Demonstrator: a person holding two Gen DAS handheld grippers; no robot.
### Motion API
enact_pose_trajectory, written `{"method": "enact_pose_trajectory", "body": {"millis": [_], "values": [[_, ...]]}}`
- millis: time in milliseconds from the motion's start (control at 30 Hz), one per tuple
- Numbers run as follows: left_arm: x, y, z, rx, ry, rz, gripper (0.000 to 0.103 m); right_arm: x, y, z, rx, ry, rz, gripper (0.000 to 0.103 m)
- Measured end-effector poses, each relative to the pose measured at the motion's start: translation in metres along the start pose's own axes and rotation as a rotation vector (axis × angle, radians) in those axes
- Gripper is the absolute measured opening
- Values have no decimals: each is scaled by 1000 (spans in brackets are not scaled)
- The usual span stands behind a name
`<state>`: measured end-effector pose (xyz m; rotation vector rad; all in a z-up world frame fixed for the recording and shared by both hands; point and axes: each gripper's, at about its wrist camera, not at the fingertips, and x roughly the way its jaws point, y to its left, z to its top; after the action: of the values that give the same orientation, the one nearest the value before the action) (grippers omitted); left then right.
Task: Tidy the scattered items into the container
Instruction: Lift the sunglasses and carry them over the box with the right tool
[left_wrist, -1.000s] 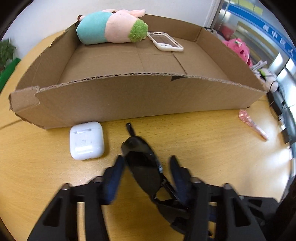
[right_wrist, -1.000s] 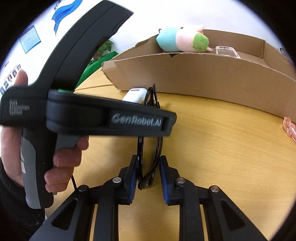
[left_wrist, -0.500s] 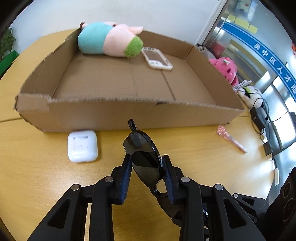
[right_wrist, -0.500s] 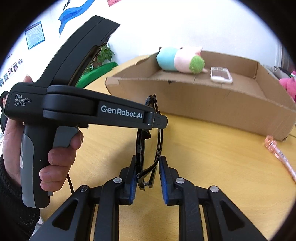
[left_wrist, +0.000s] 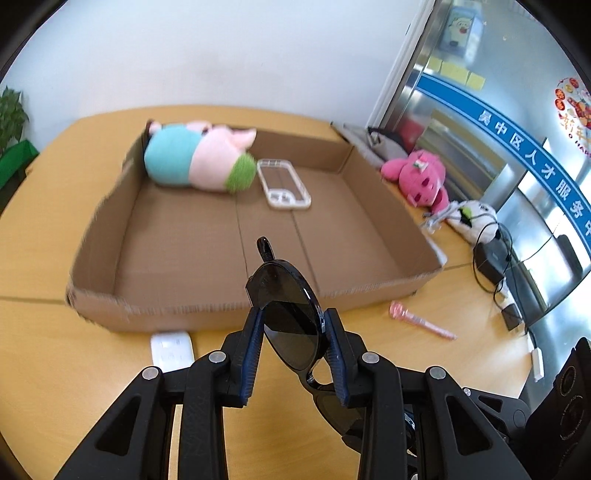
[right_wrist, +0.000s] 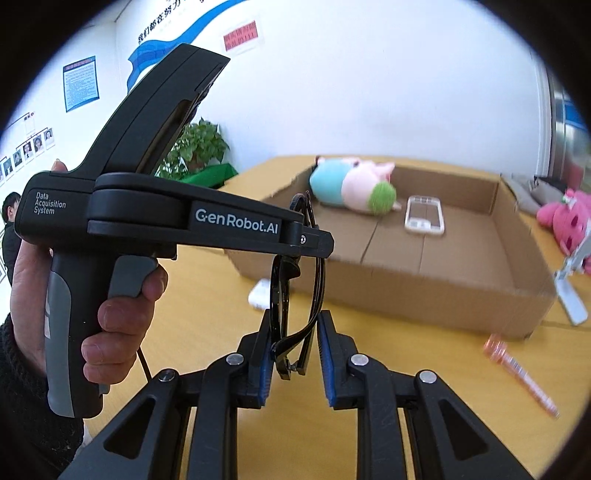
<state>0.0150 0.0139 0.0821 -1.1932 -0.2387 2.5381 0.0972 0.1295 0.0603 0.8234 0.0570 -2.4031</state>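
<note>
Black sunglasses (left_wrist: 291, 314) are held in the air above the wooden table, in front of the open cardboard box (left_wrist: 207, 306). My left gripper (left_wrist: 293, 321) is shut on one lens. My right gripper (right_wrist: 293, 328) is shut on the folded frame (right_wrist: 295, 280) at its hinge end. The left gripper's body (right_wrist: 155, 221) and the hand holding it fill the left of the right wrist view. Inside the box lie a pink and teal plush pig (left_wrist: 195, 160) and a white phone case (left_wrist: 282, 184). A white earbud case (left_wrist: 171, 350) and a pink pen (left_wrist: 421, 319) lie on the table outside the box.
A pink plush (left_wrist: 421, 177), a white plush (left_wrist: 472, 218), cables and a black device (left_wrist: 491, 258) lie on the table right of the box. A potted plant (right_wrist: 199, 147) stands behind the table on the left.
Both grippers have risen with the sunglasses and moved toward the box, so more of the box floor shows. The left gripper closed on the lens during the earlier frames.
</note>
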Motion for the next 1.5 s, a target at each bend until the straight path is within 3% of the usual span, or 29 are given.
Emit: {"method": "enact_pose_trajectory", "body": {"millis": [367, 700, 1033, 1333, 1500], "values": [[-8, 23, 90, 43, -61, 18, 35, 23, -9, 82, -44, -62, 5, 21], [48, 77, 146, 25, 41, 86, 35, 102, -27, 126, 53, 13, 85, 21], [130, 131, 136, -78, 232, 147, 34, 192, -47, 111, 202, 208, 163, 20], [180, 140, 122, -17, 371, 271, 30, 233, -42, 94, 276, 316, 146, 20], [185, 136, 121, 17, 388, 309, 32, 237, -43, 90, 295, 333, 146, 21]]}}
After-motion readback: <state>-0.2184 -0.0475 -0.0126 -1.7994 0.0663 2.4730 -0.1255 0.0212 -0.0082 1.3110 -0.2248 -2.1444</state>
